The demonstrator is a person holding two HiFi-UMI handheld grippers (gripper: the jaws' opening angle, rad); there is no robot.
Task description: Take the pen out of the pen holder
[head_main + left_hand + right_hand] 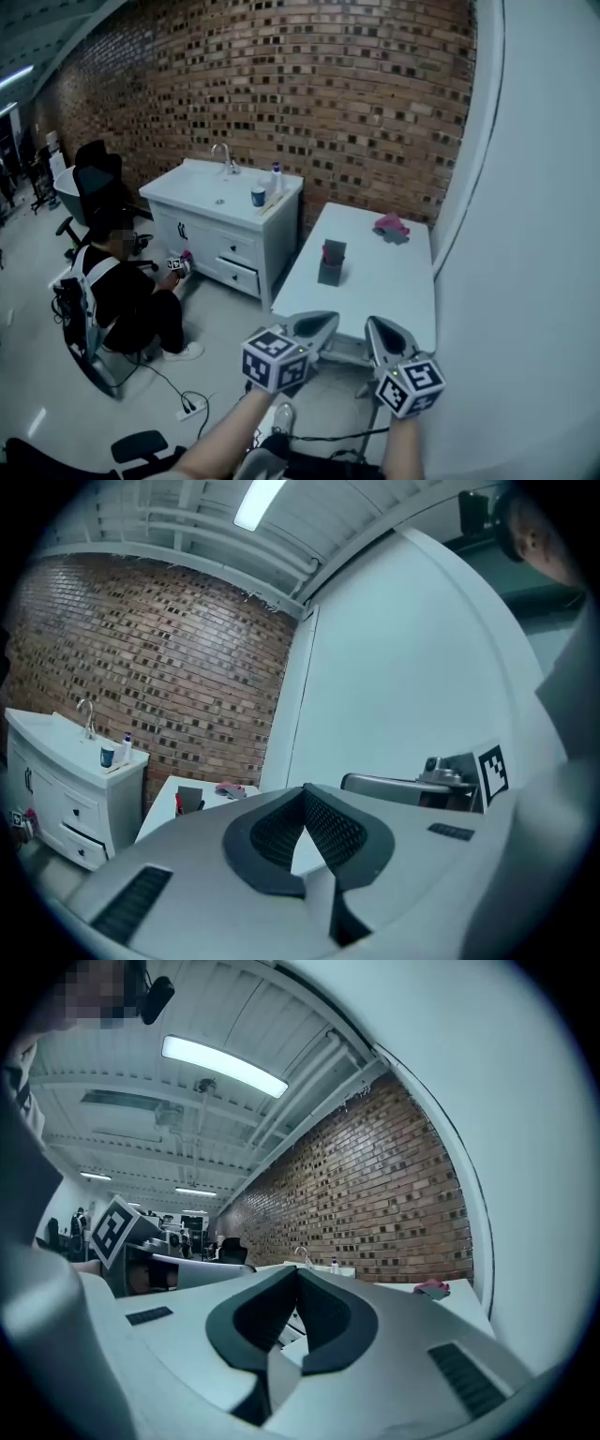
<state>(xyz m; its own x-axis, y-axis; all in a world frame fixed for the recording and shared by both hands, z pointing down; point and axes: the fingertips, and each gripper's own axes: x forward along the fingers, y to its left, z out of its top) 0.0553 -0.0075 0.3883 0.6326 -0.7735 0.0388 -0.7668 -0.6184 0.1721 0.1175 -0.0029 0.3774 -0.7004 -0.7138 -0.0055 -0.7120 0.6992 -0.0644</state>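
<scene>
A dark pen holder (330, 263) stands upright near the middle of the white table (394, 281). In the left gripper view the pen holder (189, 800) shows a red pen (178, 804) at its left side. My left gripper (328, 321) hangs shut and empty just before the table's near edge. My right gripper (373, 324) is beside it, also shut and empty. Both are well short of the holder. In the left gripper view the left gripper (305, 790) has its pads together; in the right gripper view the right gripper (297, 1272) does too.
A pink cloth (391, 226) lies at the table's far end. A white sink cabinet (225, 202) stands left of the table against the brick wall. A person (122, 291) crouches on the floor at left near a chair. A white wall (525, 234) runs along the right.
</scene>
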